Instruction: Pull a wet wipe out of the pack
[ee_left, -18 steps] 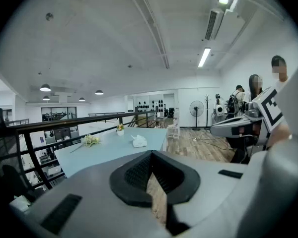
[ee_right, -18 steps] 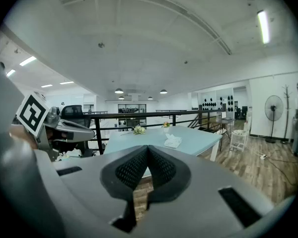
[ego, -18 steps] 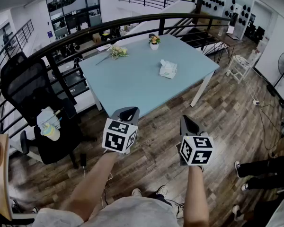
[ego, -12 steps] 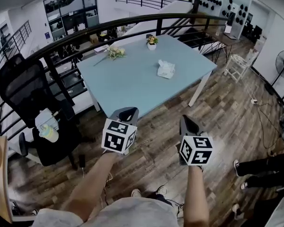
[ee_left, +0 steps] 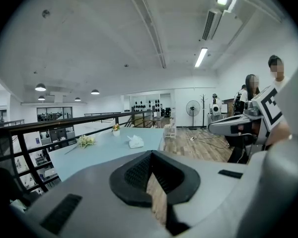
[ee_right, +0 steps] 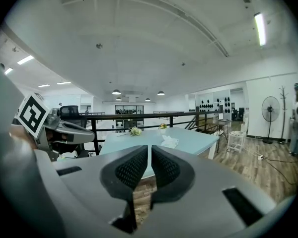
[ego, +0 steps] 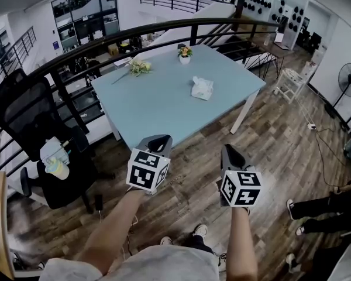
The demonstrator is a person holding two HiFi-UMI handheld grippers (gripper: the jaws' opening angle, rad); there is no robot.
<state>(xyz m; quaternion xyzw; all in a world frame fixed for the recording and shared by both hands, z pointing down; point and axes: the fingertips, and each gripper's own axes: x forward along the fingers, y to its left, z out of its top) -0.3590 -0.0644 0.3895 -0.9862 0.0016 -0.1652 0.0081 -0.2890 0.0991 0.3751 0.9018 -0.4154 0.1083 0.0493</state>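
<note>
Leftward by a little: that is how the light-blue tabletop (ego: 158, 107) and the wet wipe pack (ego: 202, 89) have drifted in the head view since the earlier frames, while both hand-held grippers keep about the same spot low in the picture.

Only the head view shows the wooden floor, the person's forearms and shoes, a black office chair (ego: 20, 107) at the left, and another person's legs at the right edge. The left gripper view alone shows two people standing at the right (faces masked). It also catches the right tool's marker cube. The right gripper view catches the left tool's cube at its own left edge.

The left hand-held gripper (ego: 157, 140) is clenched at the tips with nothing in it. The right hand-held gripper (ego: 229, 152) is clenched too, and also empty.

The pack lies on the far right part of the tabletop, well ahead of both tools. It is apart from a loose flower bunch (ego: 138, 67) and a small potted flower (ego: 185, 52). It looks pale, soft and crumpled, with a white puckered top. Its print is too small to read.
</note>
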